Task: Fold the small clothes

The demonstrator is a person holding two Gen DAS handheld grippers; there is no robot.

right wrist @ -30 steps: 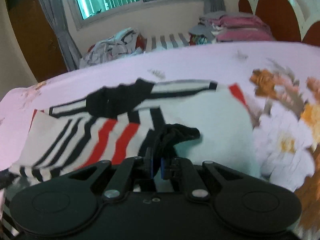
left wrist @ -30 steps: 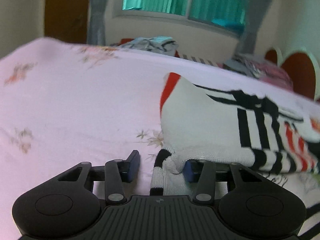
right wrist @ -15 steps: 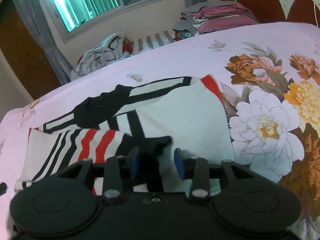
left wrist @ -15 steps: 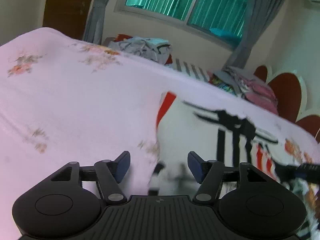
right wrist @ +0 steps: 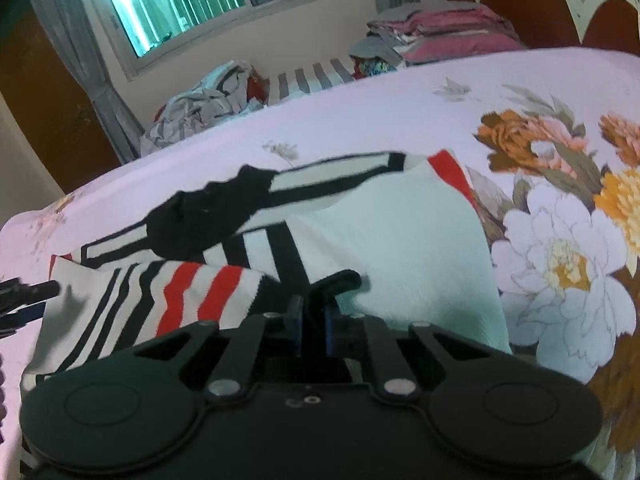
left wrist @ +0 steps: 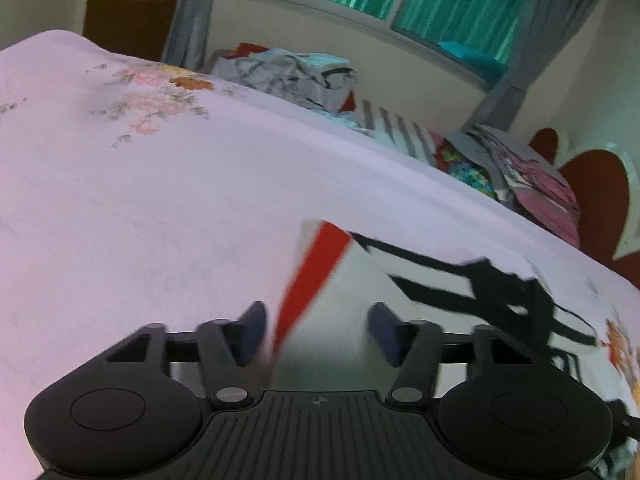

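Sweater (right wrist: pixel 400 248) partly folded on bed (left wrist: pixel 160 208); our right gripper (right wrist: pixel 312 322) pinches its black edge, left gripper (left wrist: pixel 316 328) gapes empty; folds remain.

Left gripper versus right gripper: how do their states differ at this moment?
The left gripper has its fingers spread wide with nothing clamped, while the right gripper has its fingers nearly together, pinching a black edge of the striped garment. The left one sits at the garment's red-trimmed edge; the right one sits at its black-trimmed part. Both hang low over the same garment on the floral bedsheet.
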